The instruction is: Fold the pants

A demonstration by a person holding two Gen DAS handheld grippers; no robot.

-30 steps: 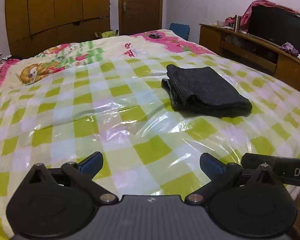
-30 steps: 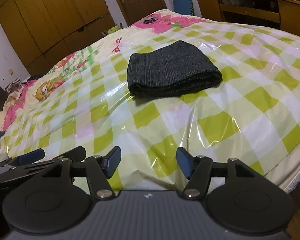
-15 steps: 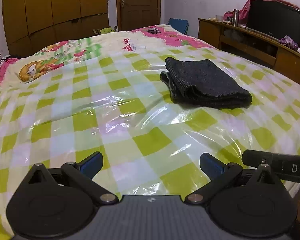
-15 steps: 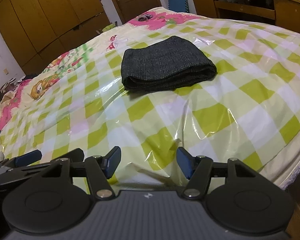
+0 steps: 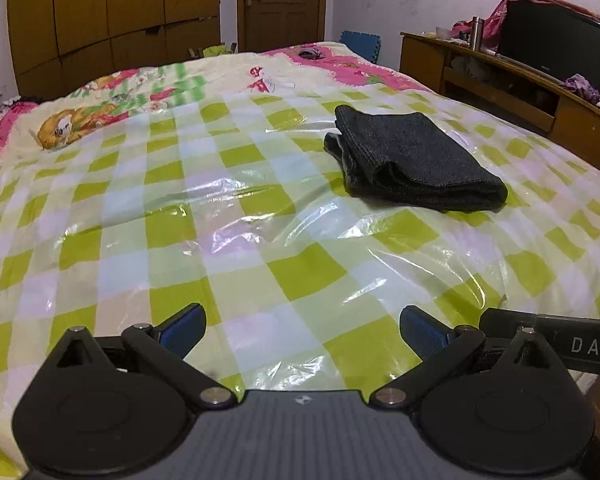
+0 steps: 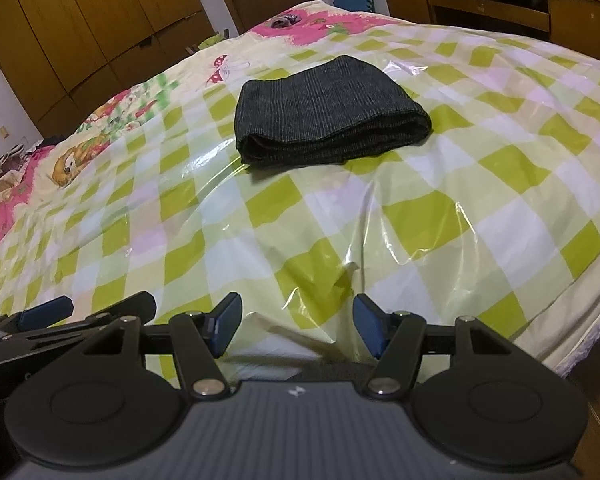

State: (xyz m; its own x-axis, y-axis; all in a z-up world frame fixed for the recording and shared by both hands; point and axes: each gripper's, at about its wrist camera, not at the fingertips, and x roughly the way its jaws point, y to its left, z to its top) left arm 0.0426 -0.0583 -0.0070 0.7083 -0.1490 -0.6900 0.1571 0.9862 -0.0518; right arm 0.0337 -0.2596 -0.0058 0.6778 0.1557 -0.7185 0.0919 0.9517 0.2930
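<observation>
On the far right of the bed [image 5: 260, 240], as seen from the left wrist view, the dark grey pants [image 5: 412, 160] are laid in a compact folded bundle with several layers showing at the near-left edge. The left gripper [image 5: 300, 330] is held low over the near edge of the bed, well apart from the pants, with its 2 jaws spread wide and nothing between them. A glossy clear plastic sheet [image 5: 332, 232] is spread over the green-and-white checked cover, and it is wrinkled between the gripper and the garment. Part of the other tool is seen at the right edge. A wooden sideboard [image 5: 500, 80] with a dark screen [image 5: 556, 48] is set along the right wall, and a wardrobe [image 5: 112, 28] and a door [image 5: 284, 0] stand at the far end.

In the right wrist view, the pants [image 6: 324, 120] are seen straight ahead in the middle distance, with the rounded fold toward the near side. The right gripper [image 6: 298, 330] is also parted and empty, poised over the near bed edge.

The folding appears to be finished or nearly so; the bundle looks tidy and neither tool is engaged. If a further fold or a smoothing pass is wanted, a forward reach across bare cover would be called for. Nothing solid lies in that path; only the slippery, crinkled plastic could let the bundle slide when pressed.
</observation>
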